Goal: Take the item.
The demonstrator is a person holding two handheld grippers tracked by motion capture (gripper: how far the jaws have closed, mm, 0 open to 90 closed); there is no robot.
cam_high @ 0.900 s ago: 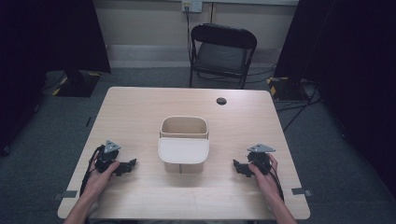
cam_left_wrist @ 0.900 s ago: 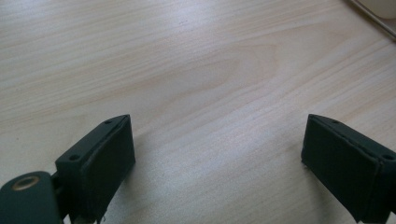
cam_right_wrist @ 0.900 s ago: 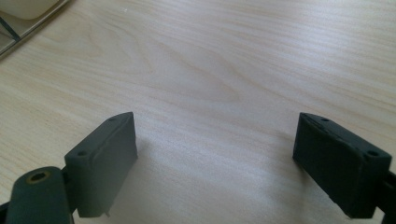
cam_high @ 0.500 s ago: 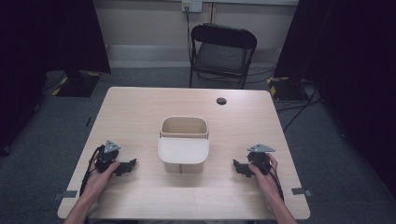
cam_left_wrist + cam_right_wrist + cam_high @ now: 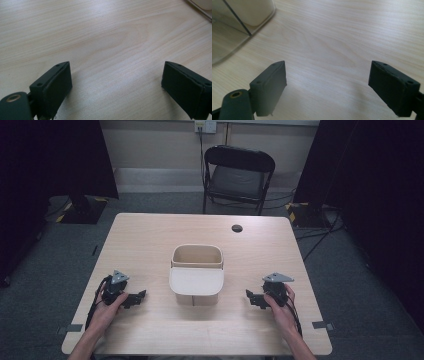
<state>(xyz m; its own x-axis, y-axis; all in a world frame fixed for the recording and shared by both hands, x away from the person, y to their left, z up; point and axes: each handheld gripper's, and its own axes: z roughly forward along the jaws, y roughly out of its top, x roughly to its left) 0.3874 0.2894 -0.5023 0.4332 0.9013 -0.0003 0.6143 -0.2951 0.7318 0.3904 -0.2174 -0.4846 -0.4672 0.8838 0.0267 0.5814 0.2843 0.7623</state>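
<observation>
— Looking down on a pale wood-grain desk (image 5: 150, 240), rectangular, smooth, and one cream bin (image 5: 197, 275) sits dead centre: rounded corners, open top, a flat lid-like flap tilted at its near side.

— Count the claws!

— Two. Left claw (image 5: 136, 298) low on the desk's left, jaws wide apart, nothing between them. Right claw (image 5: 252, 299) mirrors it on the right, jaws spread too, empty.

— Anything in the way?

— Bare wood between each claw and the bin. One small dark round disc (image 5: 237, 228) near the far edge, one black folding chair (image 5: 238, 175) beyond.
</observation>
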